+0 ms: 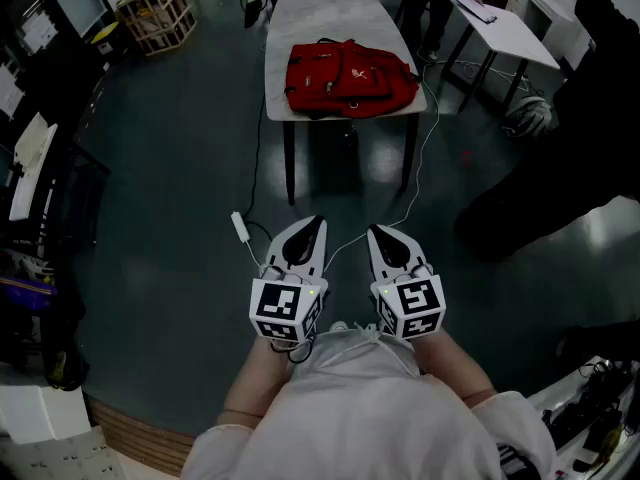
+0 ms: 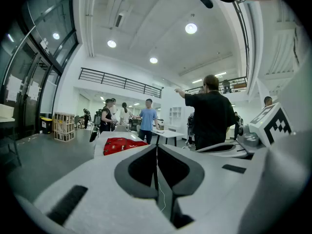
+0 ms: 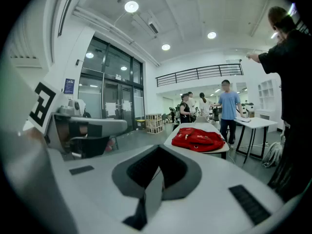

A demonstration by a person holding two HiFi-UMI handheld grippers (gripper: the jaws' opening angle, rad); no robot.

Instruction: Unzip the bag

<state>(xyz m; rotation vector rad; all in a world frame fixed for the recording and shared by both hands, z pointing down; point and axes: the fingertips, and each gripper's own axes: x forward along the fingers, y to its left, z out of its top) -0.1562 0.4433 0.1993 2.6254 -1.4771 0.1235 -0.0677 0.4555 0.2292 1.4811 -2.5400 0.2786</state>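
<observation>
My left hand-held gripper (image 1: 316, 222) hangs over the floor with its jaws pressed together on nothing; the left gripper view shows only a thin seam between them. Just beside it on its right, my right hand-held gripper (image 1: 373, 231) is clenched the same way and holds nothing. The red bag (image 1: 350, 76) lies flat on the pale desk (image 1: 335, 13), well ahead of both hand-held grippers. Off to the right of the right one stands a person in dark clothes (image 1: 570, 148).

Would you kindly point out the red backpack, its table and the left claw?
red backpack (image 1: 350, 78): head view, front panel
table (image 1: 330, 18): head view, bare far end
left claw (image 1: 314, 226): head view, between its fingertips
</observation>
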